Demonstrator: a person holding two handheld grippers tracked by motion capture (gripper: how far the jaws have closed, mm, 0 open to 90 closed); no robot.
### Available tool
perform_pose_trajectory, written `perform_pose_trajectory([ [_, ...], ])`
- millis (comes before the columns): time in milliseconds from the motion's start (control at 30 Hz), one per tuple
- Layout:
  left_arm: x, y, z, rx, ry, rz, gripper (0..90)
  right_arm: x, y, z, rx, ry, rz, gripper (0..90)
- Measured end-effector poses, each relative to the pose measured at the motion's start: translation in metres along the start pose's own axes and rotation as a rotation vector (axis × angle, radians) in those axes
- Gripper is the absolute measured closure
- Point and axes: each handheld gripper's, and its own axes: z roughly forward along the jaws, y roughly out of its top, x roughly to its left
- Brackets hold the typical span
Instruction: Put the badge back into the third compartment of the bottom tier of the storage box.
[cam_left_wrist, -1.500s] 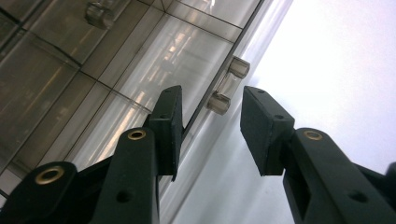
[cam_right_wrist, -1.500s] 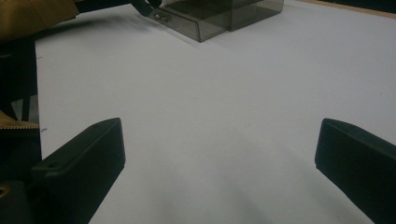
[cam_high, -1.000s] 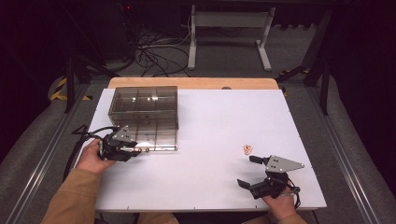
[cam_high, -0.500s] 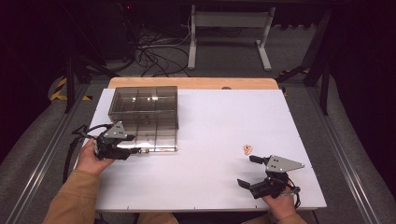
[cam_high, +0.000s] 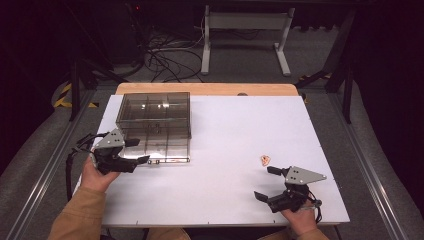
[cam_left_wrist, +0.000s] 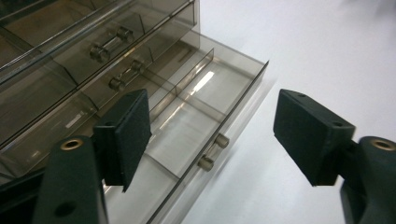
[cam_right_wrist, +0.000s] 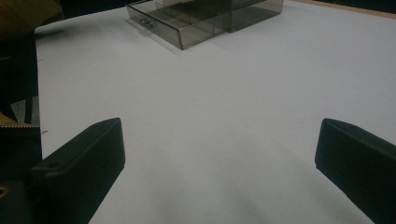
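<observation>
High view puts the smoky clear drawer cabinet (cam_high: 154, 117) at the upper left of the white counter (cam_high: 230, 145), its lowest drawer (cam_high: 160, 152) pulled partway out toward the lower edge of the frame. Left gripper view shows that drawer (cam_left_wrist: 196, 126) at centre, divided into compartments, with its small handle (cam_left_wrist: 212, 151) on the front wall between the two black jaws but untouched by either. The left tool (cam_high: 131, 151) sits at the left of the high view, just beside the drawer front; its jaws have just been opening and now stand released, with nothing pressed between them. A small orange-and-white object (cam_high: 265, 160) lies right of centre, well apart from the cabinet. The right tool (cam_high: 268, 183) rests at the lower right, its jaws spread wide over bare counter.
</observation>
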Motion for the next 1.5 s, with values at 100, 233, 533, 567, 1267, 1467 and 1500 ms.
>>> perform_pose_trajectory([
  [100,-0.004,0.000,-0.002,-0.015,0.015,-0.008,24.1,0.000,0.000,0.000,-0.004,0.002,0.007,2.1],
  [233,-0.009,-0.003,-0.007,-0.061,-0.009,-0.026,19.2,-0.001,0.000,0.000,-0.003,0.002,0.002,2.2],
  [533,-0.024,-0.011,-0.013,-0.132,-0.020,-0.063,12.7,-0.003,0.004,-0.002,-0.005,0.000,0.023,3.1],
  [567,-0.028,-0.013,-0.013,-0.135,-0.015,-0.063,12.3,-0.004,0.005,-0.003,-0.003,-0.005,0.022,3.7],
  [1267,-0.062,-0.038,-0.027,-0.173,0.079,-0.109,0.0,-0.022,0.047,0.000,0.070,-0.054,0.011,7.6],
  [1467,-0.063,-0.043,-0.028,-0.194,0.086,-0.121,0.0,-0.026,0.056,0.006,0.095,-0.068,0.011,7.9],
  [1500,-0.063,-0.044,-0.028,-0.200,0.093,-0.124,0.0,-0.027,0.057,0.006,0.097,-0.068,0.015,7.9],
])
